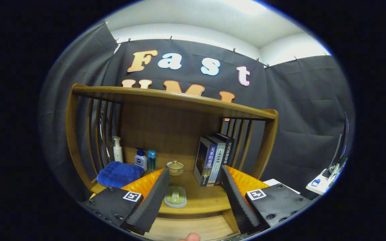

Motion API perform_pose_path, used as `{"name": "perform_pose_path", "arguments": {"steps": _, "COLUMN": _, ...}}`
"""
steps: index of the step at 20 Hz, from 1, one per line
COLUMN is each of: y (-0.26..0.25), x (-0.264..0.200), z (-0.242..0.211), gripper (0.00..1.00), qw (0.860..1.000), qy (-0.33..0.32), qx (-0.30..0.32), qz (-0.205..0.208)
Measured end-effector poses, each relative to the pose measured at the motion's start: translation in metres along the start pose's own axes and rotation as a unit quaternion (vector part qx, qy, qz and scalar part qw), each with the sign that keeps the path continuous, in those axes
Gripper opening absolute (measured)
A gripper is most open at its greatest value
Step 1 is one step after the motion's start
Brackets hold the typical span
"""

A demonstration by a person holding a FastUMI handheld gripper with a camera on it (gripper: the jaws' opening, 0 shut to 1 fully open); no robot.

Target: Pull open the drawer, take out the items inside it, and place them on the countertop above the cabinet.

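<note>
The wooden countertop (199, 197) sits ahead of you. Your gripper (195, 179) is spread wide, holding nothing. A soap dish (175, 196) lies between its fingers, long side pointing away from you.

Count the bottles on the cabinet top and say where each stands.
3, all at the back beside the blue towel: a white pump bottle nearest the slats, a white bottle with blue cap, then a teal bottle. The towel may hide more. Tongs are open.
</note>
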State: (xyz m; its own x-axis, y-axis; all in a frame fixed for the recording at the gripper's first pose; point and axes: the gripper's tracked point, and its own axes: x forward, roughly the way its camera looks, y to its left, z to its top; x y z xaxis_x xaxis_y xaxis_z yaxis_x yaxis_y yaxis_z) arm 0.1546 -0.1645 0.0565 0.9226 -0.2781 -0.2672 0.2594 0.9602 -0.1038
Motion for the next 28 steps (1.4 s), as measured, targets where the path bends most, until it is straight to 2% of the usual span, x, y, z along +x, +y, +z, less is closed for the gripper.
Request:
{"name": "perform_pose_path", "arguments": {"steps": 6, "y": 0.005, "x": -0.061, "z": -0.03, "gripper": 0.98, "qw": 1.0, "qy": -0.004, "qx": -0.012, "qz": -0.008}}
{"name": "perform_pose_path", "arguments": {"steps": 9, "y": 0.004, "x": -0.08, "z": -0.058, "gripper": 0.98, "qw": 1.0, "qy": 0.005, "qx": -0.008, "qz": -0.012}}
{"name": "perform_pose_path", "arguments": {"steps": 12, "y": 0.015, "x": -0.1, "z": -0.061, "gripper": 0.98, "qw": 1.0, "qy": -0.012, "qx": 0.015, "qz": -0.002}}
{"name": "perform_pose_path", "arguments": {"steps": 15, "y": 0.02, "x": -0.114, "z": -0.078, "gripper": 0.98, "qw": 1.0, "qy": -0.019, "qx": 0.005, "qz": -0.003}}
{"name": "perform_pose_path", "arguments": {"steps": 21, "y": 0.058, "x": -0.133, "z": -0.121, "gripper": 0.98, "qw": 0.998, "qy": -0.045, "qx": -0.006, "qz": 0.043}}
{"name": "perform_pose_path", "arguments": {"steps": 24, "y": 0.065, "x": -0.139, "z": -0.136, "gripper": 0.98, "qw": 0.997, "qy": -0.061, "qx": 0.014, "qz": 0.052}}
{"name": "perform_pose_path", "arguments": {"steps": 28, "y": 0.072, "x": -0.151, "z": -0.163, "gripper": 0.98, "qw": 0.997, "qy": -0.056, "qx": 0.008, "qz": 0.059}}
